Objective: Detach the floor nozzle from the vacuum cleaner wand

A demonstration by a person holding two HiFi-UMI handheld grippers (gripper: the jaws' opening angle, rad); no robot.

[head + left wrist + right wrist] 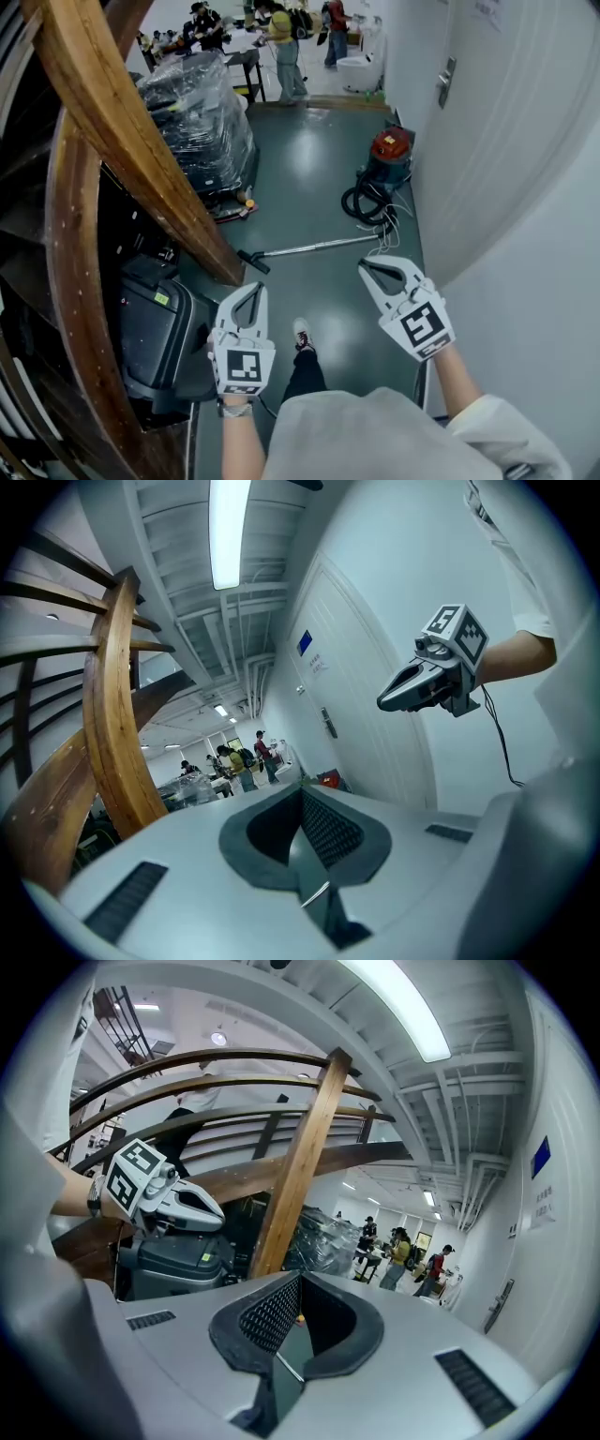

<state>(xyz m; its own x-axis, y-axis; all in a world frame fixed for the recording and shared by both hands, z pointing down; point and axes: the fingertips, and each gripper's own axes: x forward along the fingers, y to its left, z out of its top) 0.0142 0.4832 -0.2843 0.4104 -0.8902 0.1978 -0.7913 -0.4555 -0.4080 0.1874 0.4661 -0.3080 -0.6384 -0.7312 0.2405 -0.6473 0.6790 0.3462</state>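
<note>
down on the green floor (309,173) ahead, the floor nozzle (253,262) is on its wand (319,247), right by the wooden stair beam (141,150). vacuum (389,155) sits by the wall. my left tool (255,287) and right tool (364,267) are both clenched, empty.

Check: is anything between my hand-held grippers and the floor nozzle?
Nothing visible. The floor nozzle lies on the green floor ahead of the left hand-held gripper and right hand-held gripper. A slanted wooden beam stands close at its left in the head view.
</note>
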